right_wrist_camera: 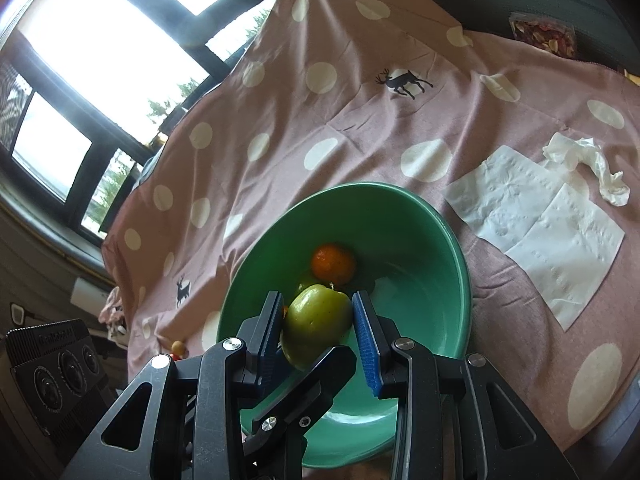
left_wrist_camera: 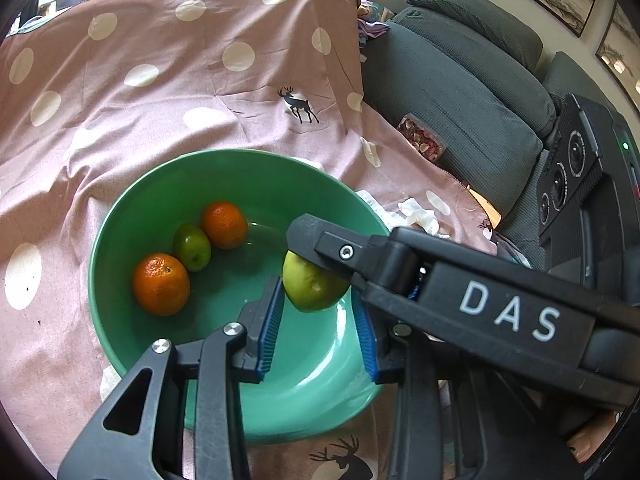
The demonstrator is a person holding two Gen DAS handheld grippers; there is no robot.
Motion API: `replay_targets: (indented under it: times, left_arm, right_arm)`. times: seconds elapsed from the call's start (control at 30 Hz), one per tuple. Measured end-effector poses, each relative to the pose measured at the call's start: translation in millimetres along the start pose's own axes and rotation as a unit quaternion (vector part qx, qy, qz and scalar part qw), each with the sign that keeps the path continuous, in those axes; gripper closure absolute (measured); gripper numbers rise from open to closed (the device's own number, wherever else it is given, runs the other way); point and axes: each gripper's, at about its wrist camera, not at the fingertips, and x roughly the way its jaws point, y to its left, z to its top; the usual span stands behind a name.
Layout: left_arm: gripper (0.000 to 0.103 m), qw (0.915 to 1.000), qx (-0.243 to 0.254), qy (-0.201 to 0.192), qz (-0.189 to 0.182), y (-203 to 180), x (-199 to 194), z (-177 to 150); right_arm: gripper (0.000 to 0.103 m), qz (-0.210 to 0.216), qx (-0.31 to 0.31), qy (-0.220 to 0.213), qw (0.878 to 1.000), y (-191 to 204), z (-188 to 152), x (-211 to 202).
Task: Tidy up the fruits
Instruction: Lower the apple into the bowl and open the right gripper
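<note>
Both my grippers hang over the green bowl (left_wrist_camera: pixel 120 216). My right gripper (right_wrist_camera: pixel 318 322) is clamped on a yellow-green apple (right_wrist_camera: pixel 316 322), its blue pads pressing the fruit from either side, above the near part of the bowl. My left gripper (left_wrist_camera: pixel 318 320) stands just beside that apple with its jaws narrowly parted; from its own camera the apple (left_wrist_camera: pixel 310 286) shows at the far end of its pads (left_wrist_camera: pixel 272 320), but I cannot tell whether they touch it, and nothing lies between them lower down. In that view the right gripper's finger crosses in from the right and covers the apple's top.

Inside the bowl, on the left, lie two tangerines (left_wrist_camera: pixel 161 284) and (left_wrist_camera: pixel 224 224), with a small green apple (left_wrist_camera: pixel 192 246) between them, touching or nearly so.

That bowl sits on a pink cloth with white dots and deer prints (left_wrist_camera: pixel 180 80). To the right of the bowl lie flat paper napkins (right_wrist_camera: pixel 536 236) and a crumpled tissue (right_wrist_camera: pixel 588 164). Farther right stands a grey sofa (left_wrist_camera: pixel 460 92), and a window (right_wrist_camera: pixel 100 52) lies beyond the cloth on the left.
</note>
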Motion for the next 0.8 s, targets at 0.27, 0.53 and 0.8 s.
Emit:
replay_targets:
  times: [0.27, 0.53, 0.8]
  left_arm:
    - [0.069, 0.9998, -0.01, 0.012, -0.011, 3, 5, -2]
    - [0.069, 0.9996, -0.014, 0.02, -0.013, 5, 12, -3]
    - [0.069, 0.9994, -0.018, 0.024, -0.017, 4, 16, -4]
  right_arm:
    - [0.065, -0.016, 0.0, 0.01, 1.0, -2, 0, 4]
    - [0.065, -0.029, 0.0, 0.018, 0.999, -3, -1, 8]
    - [0.065, -0.038, -0.002, 0.02, 0.999, -4, -1, 10]
